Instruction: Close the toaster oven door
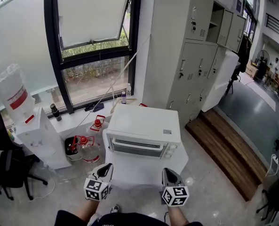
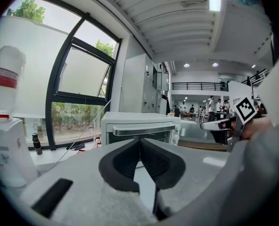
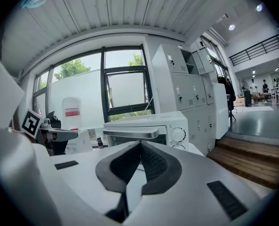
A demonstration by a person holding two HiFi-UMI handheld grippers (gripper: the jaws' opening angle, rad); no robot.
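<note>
A white toaster oven stands on a small white table. Its glass door is upright against the front, with the long handle across the top. In the right gripper view the oven shows two knobs on its right side. My left gripper hovers over the table's front left, shut with nothing between its pads. My right gripper hangs at the front right, also shut and empty. Both point at the oven and stay short of it.
A water dispenser with a bottle stands at the left beside a black chair. Red-capped jugs sit on the floor left of the table. Grey lockers and a wooden step lie to the right, and a window behind.
</note>
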